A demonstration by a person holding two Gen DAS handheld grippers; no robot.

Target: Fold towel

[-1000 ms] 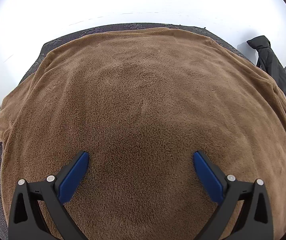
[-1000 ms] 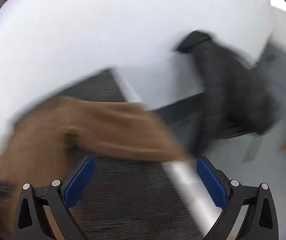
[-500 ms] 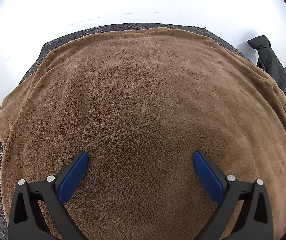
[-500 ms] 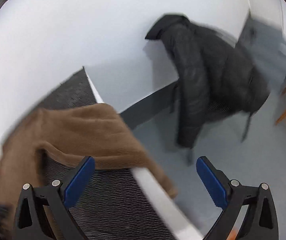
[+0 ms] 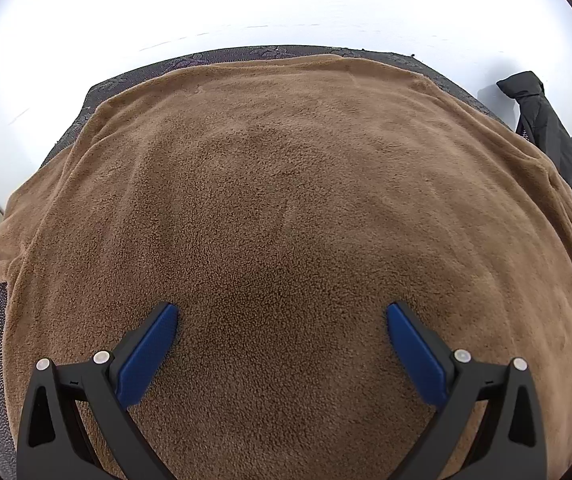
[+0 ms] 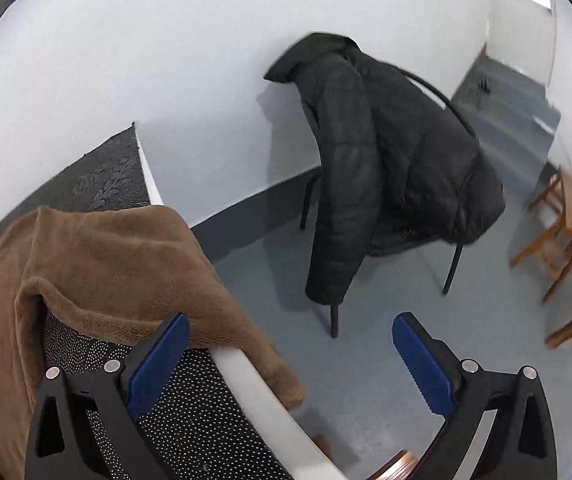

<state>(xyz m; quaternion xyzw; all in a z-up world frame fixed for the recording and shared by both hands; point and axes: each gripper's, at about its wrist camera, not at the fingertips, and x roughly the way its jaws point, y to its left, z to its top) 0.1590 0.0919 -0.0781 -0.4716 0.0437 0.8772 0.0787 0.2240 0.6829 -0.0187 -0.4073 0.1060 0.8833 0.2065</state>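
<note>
Left gripper: jaws wide apart, empty, above the towel; contact cannot be told. Towel: brown, spread flat, filling the centre of the frame and covering nearly all the table; dark cloth shows along the top edge and lower left.

Right gripper: jaws wide apart, holding nothing, over the table's white right edge. Towel corner at lower left, draped past that edge. Open grey floor beyond; jacket on chair at centre, wooden chairs at right.

Fuzzy matt brown fleece towel, dotted dark tablecloth, quilted satin-sheen black jacket
</note>
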